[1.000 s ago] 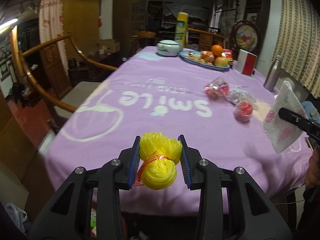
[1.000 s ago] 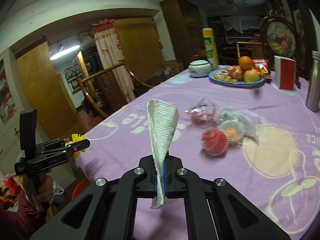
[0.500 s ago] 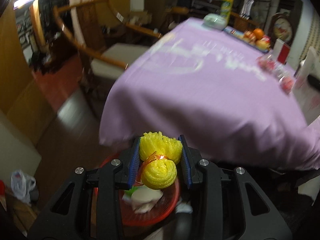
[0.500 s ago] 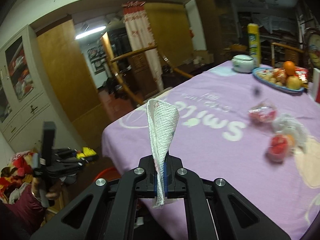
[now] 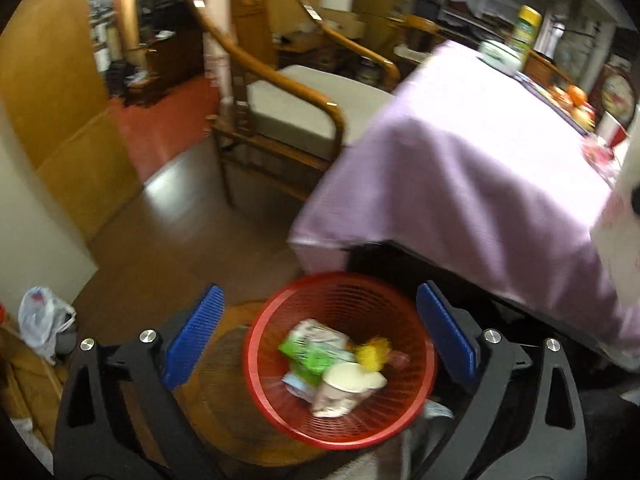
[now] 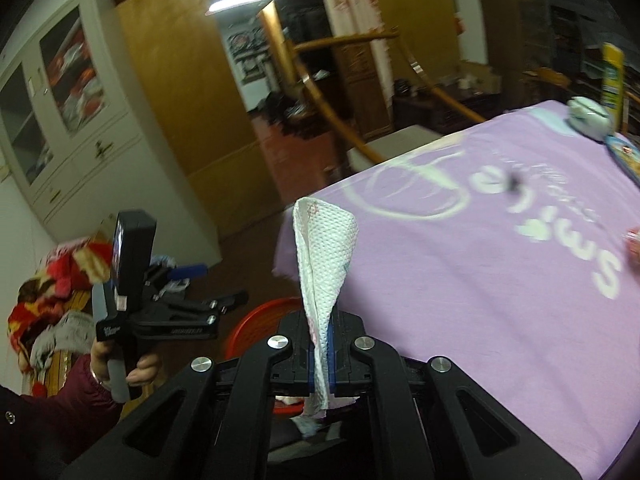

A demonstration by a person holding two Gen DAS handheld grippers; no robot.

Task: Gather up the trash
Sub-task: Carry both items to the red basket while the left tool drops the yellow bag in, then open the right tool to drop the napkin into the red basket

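My left gripper [image 5: 320, 336] hangs over a red mesh basket [image 5: 256, 344] on the floor, and its jaws are opening wide with nothing between the blue pads [image 5: 196, 336]. A yellow foam net [image 5: 374, 354] lies in the basket beside a green packet [image 5: 312, 348] and a paper cup [image 5: 348, 388]. My right gripper [image 6: 320, 348] is shut on a white paper napkin [image 6: 324, 256] that stands upright above the table's corner. In the right wrist view the left gripper [image 6: 216, 284] is at lower left, in a hand [image 6: 140, 372], next to the basket [image 6: 256, 320].
A purple tablecloth [image 5: 460, 152] hangs over the table just right of the basket. A wooden armchair [image 5: 296, 120] stands behind it. A plastic bag [image 5: 40, 320] lies on the floor at left. A white cabinet [image 6: 60, 120] lines the left wall. A white pot [image 6: 590, 122] sits far back on the table.
My left gripper swung off the table and down over the red basket, opened, and the yellow foam net dropped in. My right gripper carried the napkin left toward the table's corner.
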